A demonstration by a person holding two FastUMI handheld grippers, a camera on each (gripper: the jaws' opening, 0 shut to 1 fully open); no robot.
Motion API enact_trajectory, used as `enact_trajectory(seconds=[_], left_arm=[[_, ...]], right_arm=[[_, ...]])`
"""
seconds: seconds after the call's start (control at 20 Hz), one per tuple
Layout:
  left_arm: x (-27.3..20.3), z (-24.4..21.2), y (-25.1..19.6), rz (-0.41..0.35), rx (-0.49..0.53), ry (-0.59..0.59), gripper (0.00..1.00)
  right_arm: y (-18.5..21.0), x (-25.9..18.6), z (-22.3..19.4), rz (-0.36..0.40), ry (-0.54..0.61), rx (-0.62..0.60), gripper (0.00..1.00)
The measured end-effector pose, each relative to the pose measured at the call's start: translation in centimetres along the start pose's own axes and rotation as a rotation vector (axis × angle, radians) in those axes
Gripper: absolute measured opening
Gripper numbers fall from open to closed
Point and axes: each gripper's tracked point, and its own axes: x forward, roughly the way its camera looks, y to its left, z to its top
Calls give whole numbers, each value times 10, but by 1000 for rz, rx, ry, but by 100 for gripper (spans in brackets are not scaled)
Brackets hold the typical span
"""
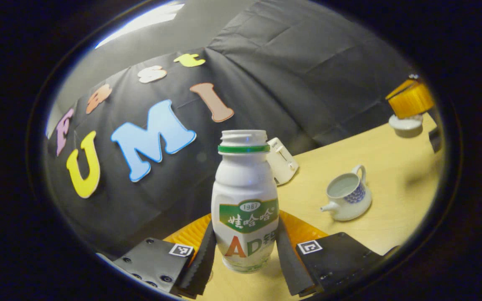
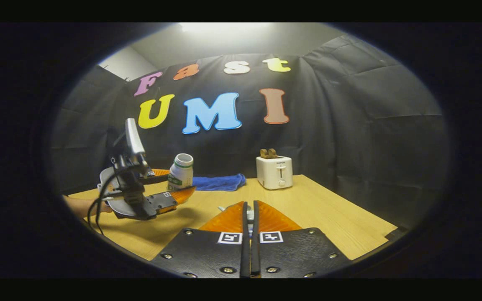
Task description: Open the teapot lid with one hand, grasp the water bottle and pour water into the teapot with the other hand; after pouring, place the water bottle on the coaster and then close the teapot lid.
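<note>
The left gripper (image 1: 244,251) has its fingers clamped on the lower body of the water bottle (image 1: 245,200), one finger on each side of the label band, and the bottle stands nearly upright with its cap off and its mouth open. In the left gripper view the teapot (image 1: 347,196) sits on the table (image 1: 391,200) off to the right, its top uncovered and pale inside, spout toward the bottle. Near the top right edge of that view the teapot lid (image 1: 407,124) hangs under the right gripper, well apart from the pot. In the right gripper view the right gripper (image 2: 249,217) has its fingers drawn together on a small pale object that is most likely the lid knob, though little of it can be made out. The step in hand looks to be carrying the bottle to the pot for pouring. To do it well, the bottle should stay upright until its mouth is over the opening, then tip slowly, since the grip is low and the open mouth could spill early. The lid should stay off to the side. A white toaster (image 1: 282,161) stands behind the bottle, by the wall.
</note>
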Motion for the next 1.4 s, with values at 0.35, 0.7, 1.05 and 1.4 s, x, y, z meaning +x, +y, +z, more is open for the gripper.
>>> enact_trajectory(seconds=[0.35, 0.7, 1.05, 1.4], left_arm=[[-31, -1, 59, 54, -321, -22, 82], [-62, -17, 95, 109, -439, -16, 82], [-65, -48, 133, 173, -479, 21, 82], [-53, -77, 159, 210, -492, 59, 82]], right_arm=[[23, 49, 4, 36, 14, -9, 1], [27, 89, -11, 23, 67, -15, 1], [21, 111, -30, -12, 111, -19, 1], [15, 124, -46, -39, 138, -24, 1]])
